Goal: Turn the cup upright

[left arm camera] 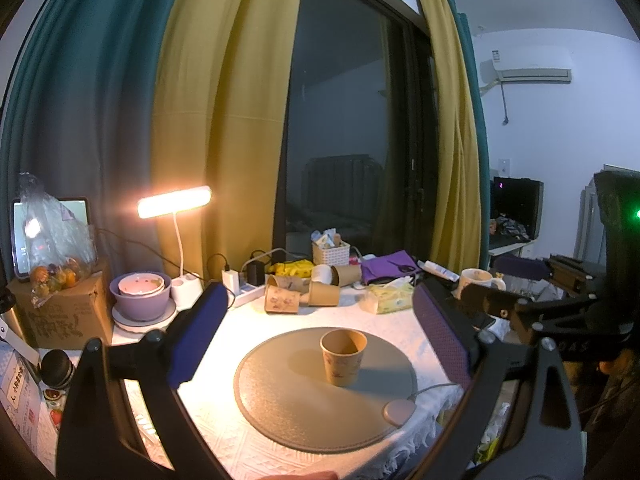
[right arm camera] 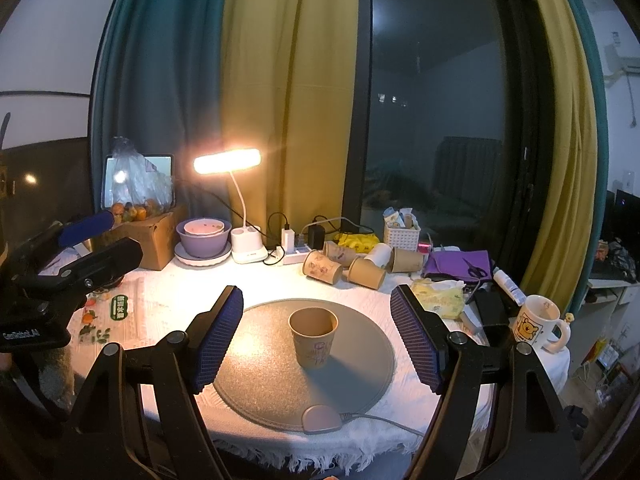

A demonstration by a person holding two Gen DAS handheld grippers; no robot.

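Note:
A brown paper cup (left arm camera: 343, 357) stands upright, mouth up, on the round grey mat (left arm camera: 280, 408) in the middle of the table. It also shows in the right wrist view (right arm camera: 313, 337) on the mat (right arm camera: 360, 368). My left gripper (left arm camera: 320, 320) is open and empty, its blue pads wide apart on either side of the cup, short of it. My right gripper (right arm camera: 316, 334) is open and empty too, its pads either side of the cup without touching it. The left gripper also shows at the left edge of the right wrist view (right arm camera: 80, 248).
Several paper cups (right arm camera: 344, 266) lie on their sides behind the mat, by a power strip (right arm camera: 294, 254), a lit desk lamp (right arm camera: 228, 162) and purple bowls (right arm camera: 204, 236). A white mug (right arm camera: 538, 322), a tissue pack (right arm camera: 438, 298) and a purple cloth (right arm camera: 456, 264) are at right. A cardboard box (right arm camera: 154, 240) is at left.

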